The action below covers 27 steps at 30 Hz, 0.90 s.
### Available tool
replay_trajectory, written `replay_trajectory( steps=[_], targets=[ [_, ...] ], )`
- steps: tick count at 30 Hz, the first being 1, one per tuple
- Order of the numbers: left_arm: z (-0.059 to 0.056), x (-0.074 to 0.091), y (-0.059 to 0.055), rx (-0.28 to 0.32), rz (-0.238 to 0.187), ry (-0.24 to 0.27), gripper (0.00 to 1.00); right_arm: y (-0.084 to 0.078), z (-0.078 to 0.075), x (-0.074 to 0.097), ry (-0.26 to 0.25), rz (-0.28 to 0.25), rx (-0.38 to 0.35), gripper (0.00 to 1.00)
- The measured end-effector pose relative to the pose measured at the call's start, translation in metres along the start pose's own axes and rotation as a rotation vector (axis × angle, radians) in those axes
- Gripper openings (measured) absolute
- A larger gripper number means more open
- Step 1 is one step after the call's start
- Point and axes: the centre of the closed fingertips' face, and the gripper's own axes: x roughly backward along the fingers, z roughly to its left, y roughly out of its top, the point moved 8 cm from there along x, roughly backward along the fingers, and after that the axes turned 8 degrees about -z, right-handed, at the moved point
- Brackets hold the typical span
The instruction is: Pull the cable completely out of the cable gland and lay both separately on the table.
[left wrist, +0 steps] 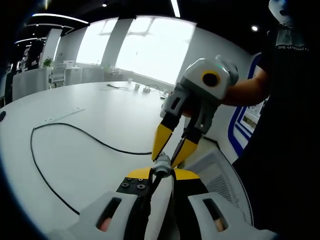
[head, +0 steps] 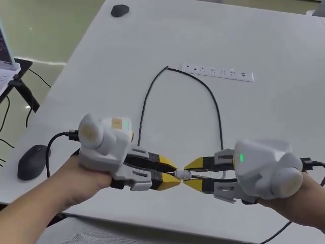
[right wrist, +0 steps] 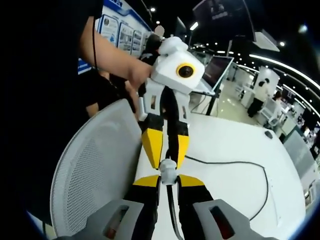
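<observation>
Your left tongs (head: 175, 175) clench the light, rigid cable gland (left wrist: 161, 165); right tongs (right wrist: 169, 180) pinch the limp, likely slippery cable (head: 218, 107) just beside it.

free: table (head: 277, 109) left bare either side of the cable (head: 145, 99) loop | obstacles: power strip (head: 217, 72) laid beyond loop; mouse (head: 31, 160) at left edge

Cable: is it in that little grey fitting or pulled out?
In. In the head view the cable loops round to both sides of the cable gland; the right gripper view shows it running straight out.
</observation>
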Motion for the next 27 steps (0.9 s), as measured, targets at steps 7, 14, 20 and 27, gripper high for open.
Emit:
replay_trajectory(
  steps=[7,14,20,27],
  targets=[
    [0.000,0.000,0.001,-0.030,-0.004,0.000,0.15,0.002,-0.004,0.012,-0.054,-0.017,-0.100,0.15],
    [0.003,0.002,0.004,-0.089,-0.017,0.025,0.15,-0.009,-0.005,0.025,-0.163,0.020,-0.179,0.17],
    [0.006,0.003,0.009,-0.108,-0.031,0.051,0.15,-0.009,-0.003,0.024,-0.292,0.070,-0.128,0.13],
    [0.007,0.002,0.014,-0.104,-0.031,0.056,0.15,-0.006,0.003,0.012,-0.358,0.106,-0.095,0.08]
  ],
)
